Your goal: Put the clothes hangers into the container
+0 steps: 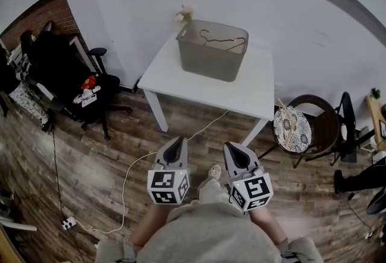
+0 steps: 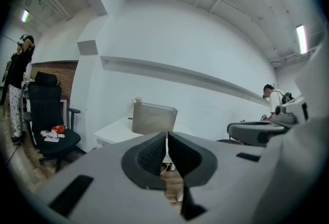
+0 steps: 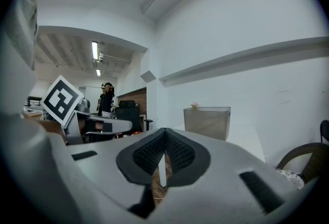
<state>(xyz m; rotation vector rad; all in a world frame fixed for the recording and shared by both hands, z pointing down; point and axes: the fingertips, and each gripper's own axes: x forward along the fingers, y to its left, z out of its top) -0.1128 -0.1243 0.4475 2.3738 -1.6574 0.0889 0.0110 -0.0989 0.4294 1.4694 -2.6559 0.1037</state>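
Lying inside the grey container (image 1: 211,63), the clothes hangers (image 1: 224,42) show as thin pale wire outlines. The container stands on the white tabletop (image 1: 253,90), a round-cushioned chair (image 1: 294,128) just beside its right corner, a black office chair (image 1: 72,84) to its left. Both the left hand-held gripper (image 1: 178,142) and the right hand-held gripper (image 1: 233,147) hang well apart from it, jaws together, empty; a white cable (image 1: 129,174) crosses the floor (image 1: 90,159) between.

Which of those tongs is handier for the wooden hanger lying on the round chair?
Right, probably. The right tongs sit toward the chair, nearer the wooden hanger; the left tongs would have to cross over. Both are shut and empty.
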